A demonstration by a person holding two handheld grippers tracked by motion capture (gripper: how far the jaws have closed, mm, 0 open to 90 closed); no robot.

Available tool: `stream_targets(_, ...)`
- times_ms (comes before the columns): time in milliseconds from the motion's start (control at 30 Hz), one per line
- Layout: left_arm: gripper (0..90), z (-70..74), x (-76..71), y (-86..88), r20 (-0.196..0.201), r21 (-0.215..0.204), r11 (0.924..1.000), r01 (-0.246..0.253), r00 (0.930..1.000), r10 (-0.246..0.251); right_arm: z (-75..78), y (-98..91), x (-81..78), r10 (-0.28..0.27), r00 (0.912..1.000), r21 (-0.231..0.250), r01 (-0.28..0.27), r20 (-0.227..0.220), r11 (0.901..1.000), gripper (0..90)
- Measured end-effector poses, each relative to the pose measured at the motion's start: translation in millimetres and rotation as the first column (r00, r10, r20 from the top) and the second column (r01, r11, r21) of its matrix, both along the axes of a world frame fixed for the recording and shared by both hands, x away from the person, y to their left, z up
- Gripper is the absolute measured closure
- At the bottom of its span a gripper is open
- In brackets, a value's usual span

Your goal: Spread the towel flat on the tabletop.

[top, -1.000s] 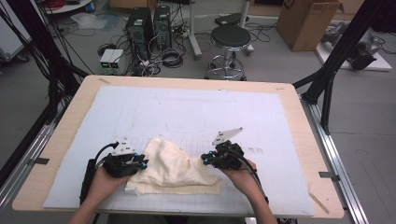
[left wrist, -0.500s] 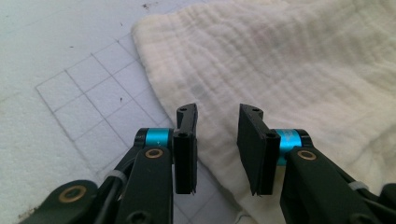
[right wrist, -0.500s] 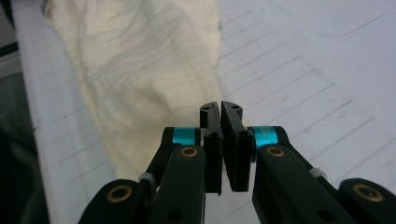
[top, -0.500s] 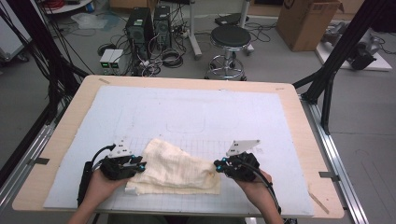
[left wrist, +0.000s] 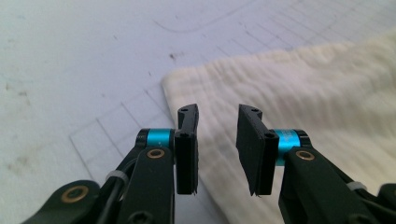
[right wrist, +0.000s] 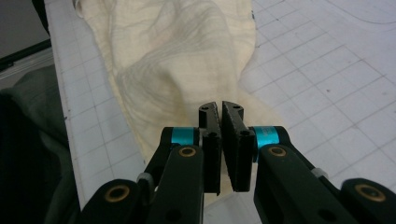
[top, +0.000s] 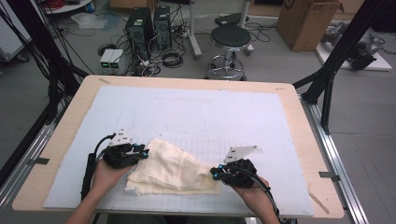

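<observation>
A crumpled cream cloth (top: 173,170) lies on the white gridded mat (top: 187,112) near the front edge. My left gripper (top: 144,153) sits at the cloth's left corner. In the left gripper view its jaws (left wrist: 218,112) stand apart just over that corner of the cloth (left wrist: 303,79), with nothing pinched. My right gripper (top: 213,175) is at the cloth's right end. In the right gripper view its jaws (right wrist: 220,106) are closed together, and a raised fold of the cloth (right wrist: 173,60) runs up into them.
The mat covers a wooden table (top: 70,121); its far half is bare mat with faint drawn outlines. A stool (top: 231,39), computer towers (top: 149,23) and cables stand on the floor beyond. Black frame posts (top: 327,79) flank the table.
My right gripper has moved right and toward the front edge, drawing the cloth's right end out with it. The left gripper has edged slightly away from the front edge.
</observation>
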State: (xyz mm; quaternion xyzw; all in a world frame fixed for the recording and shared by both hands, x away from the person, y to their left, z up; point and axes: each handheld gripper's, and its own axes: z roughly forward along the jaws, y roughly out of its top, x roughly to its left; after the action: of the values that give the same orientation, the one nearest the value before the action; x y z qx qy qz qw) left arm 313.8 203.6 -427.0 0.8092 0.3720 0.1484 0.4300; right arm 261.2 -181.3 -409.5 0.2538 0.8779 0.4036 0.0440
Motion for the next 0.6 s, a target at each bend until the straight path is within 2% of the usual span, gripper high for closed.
stream_targets(67, 68.4, 0.9, 6.9, -7.3, 0.013, 0.014, 0.9999, -0.007, 0.9999, 0.006, -1.2, 0.6, -0.4, 0.010, 0.9999, 0.006, -0.010, -0.013, 0.9999, 84.4)
stream_targets(167, 67.8, 0.6, 19.1, -16.2, -0.003, 0.052, 0.9984, -0.021, 0.9998, 0.021, -1.0, 1.0, 0.8, 0.022, 0.9996, 0.004, -0.022, -0.017, 0.9997, 82.2)
stream_targets(233, 67.8, -1.9, 25.6, -19.9, -0.022, 0.057, 0.9980, -0.027, 0.9994, 0.029, 2.9, -0.4, 2.1, 0.012, 0.9999, 0.022, -0.012, -0.009, 0.9997, 80.2)
stream_targets(267, 68.0, -3.6, 28.1, -20.6, -0.031, 0.065, 0.9975, -0.030, 0.9990, 0.032, 8.4, -2.9, 6.1, 0.008, 0.9999, 0.053, -0.009, 0.011, 0.9986, 76.9)
stream_targets(367, 68.1, -11.8, 32.5, -20.9, -0.068, 0.088, 0.9958, -0.027, 0.9971, 0.033, 14.3, -4.5, 10.7, -0.009, 0.9997, 0.065, 0.008, 0.022, 0.9979, 75.7)
stream_targets(467, 71.7, -11.5, 31.8, -20.2, -0.059, 0.095, 0.9951, -0.026, 0.9978, 0.032, 21.1, -11.1, 25.2, -0.055, 0.9981, 0.120, 0.051, 0.028, 0.9915, 73.2)
stream_targets(500, 71.7, -11.5, 31.4, -20.5, -0.050, 0.106, 0.9942, -0.021, 0.9984, 0.026, 21.1, -11.1, 25.2, -0.055, 0.9981, 0.120, 0.051, 0.028, 0.9915, 73.2)
stream_targets(533, 73.8, -11.2, 30.8, -21.0, -0.050, 0.111, 0.9937, -0.018, 0.9985, 0.024, 19.1, -14.1, 33.0, -0.081, 0.9967, 0.133, 0.079, 0.007, 0.9879, 68.2)
stream_targets(567, 76.1, -11.1, 30.0, -21.5, -0.048, 0.113, 0.9935, -0.017, 0.9986, 0.022, 15.9, -14.8, 36.9, -0.079, 0.9963, 0.135, 0.083, -0.033, 0.9874, 65.4)
stream_targets(600, 76.1, -10.8, 29.4, -21.6, -0.044, 0.121, 0.9926, -0.010, 0.9989, 0.015, 15.9, -14.8, 36.9, -0.079, 0.9963, 0.135, 0.083, -0.033, 0.9874, 65.4)
